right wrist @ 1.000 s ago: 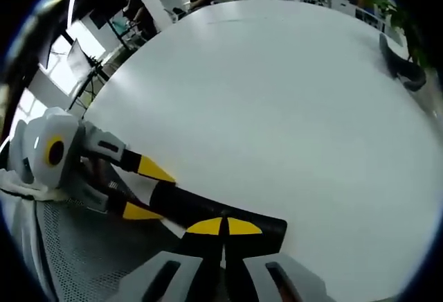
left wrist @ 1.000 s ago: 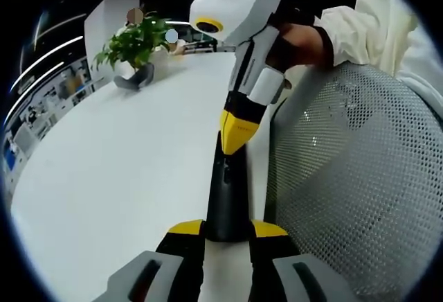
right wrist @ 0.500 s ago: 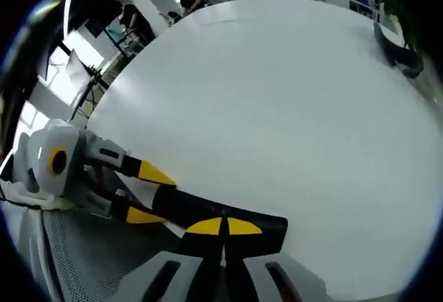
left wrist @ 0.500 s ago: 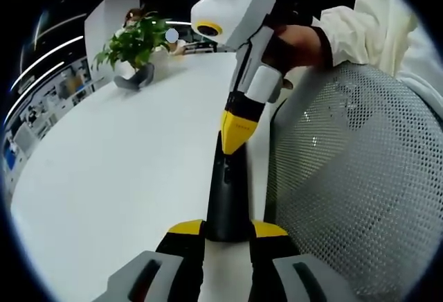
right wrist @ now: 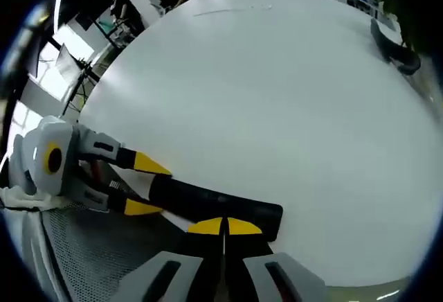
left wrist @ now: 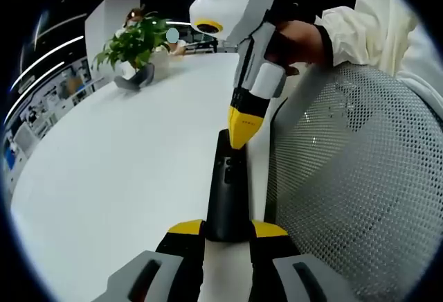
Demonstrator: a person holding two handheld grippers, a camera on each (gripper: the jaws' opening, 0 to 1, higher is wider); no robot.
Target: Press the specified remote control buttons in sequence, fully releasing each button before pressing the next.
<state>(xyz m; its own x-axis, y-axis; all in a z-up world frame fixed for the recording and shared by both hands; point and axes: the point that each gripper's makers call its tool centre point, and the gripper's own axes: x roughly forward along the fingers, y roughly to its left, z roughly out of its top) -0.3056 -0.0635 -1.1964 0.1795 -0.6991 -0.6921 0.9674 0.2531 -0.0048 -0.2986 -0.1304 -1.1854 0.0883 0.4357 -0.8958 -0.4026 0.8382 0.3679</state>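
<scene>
Left gripper [left wrist: 227, 231] clamps the black remote [left wrist: 228, 191] steady over the white table [left wrist: 124, 170] so the right gripper [left wrist: 242, 130], jaws together, can poke buttons.

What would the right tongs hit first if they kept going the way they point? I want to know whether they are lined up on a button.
Probably the far end of the black remote, held by the left tongs. The right tongs sit shut at its top face, though contact is unclear.
</scene>
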